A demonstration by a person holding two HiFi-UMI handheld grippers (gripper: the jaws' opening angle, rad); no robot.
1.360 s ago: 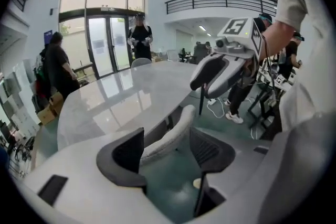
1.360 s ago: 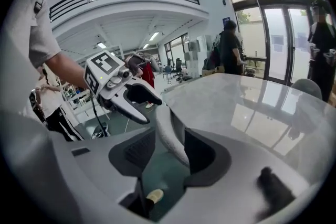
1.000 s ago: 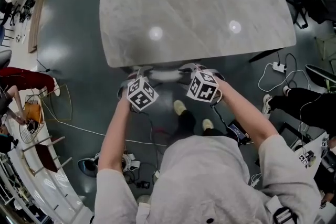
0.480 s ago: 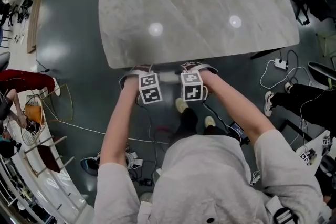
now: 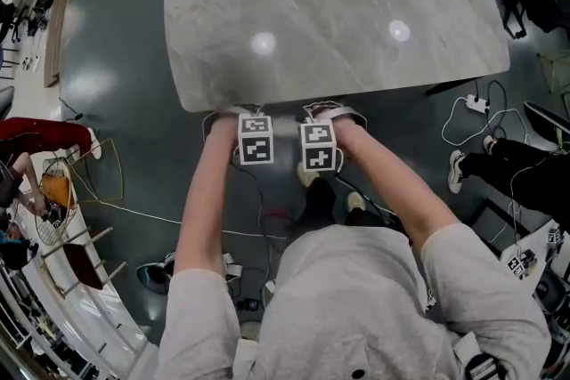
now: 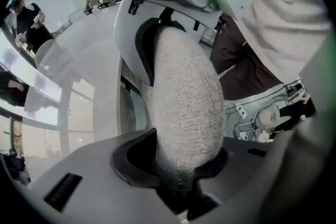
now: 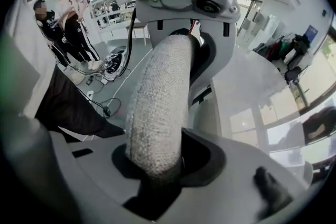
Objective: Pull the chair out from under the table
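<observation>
At the near edge of the grey marble counter (image 5: 338, 13), the left gripper (image 5: 256, 138) and the right gripper (image 5: 319, 144) are held side by side and close together. Both are pointed steeply down toward the dark floor (image 5: 134, 58). Of the chair, only the chair back (image 6: 184, 113) is seen, a rounded rail covered in grey woven cloth. It lies just under the counter's edge, and the rest is hidden beneath the top. The rail is taken between the jaws of both grippers, which are closing on it. In each gripper view the cloth is seen filling the gap and touching the pads on both sides. Two light shoes (image 5: 307, 178) are seen on the floor just below the grippers. White cables (image 5: 472, 116) are strewn over the floor to the right of the counter.
</observation>
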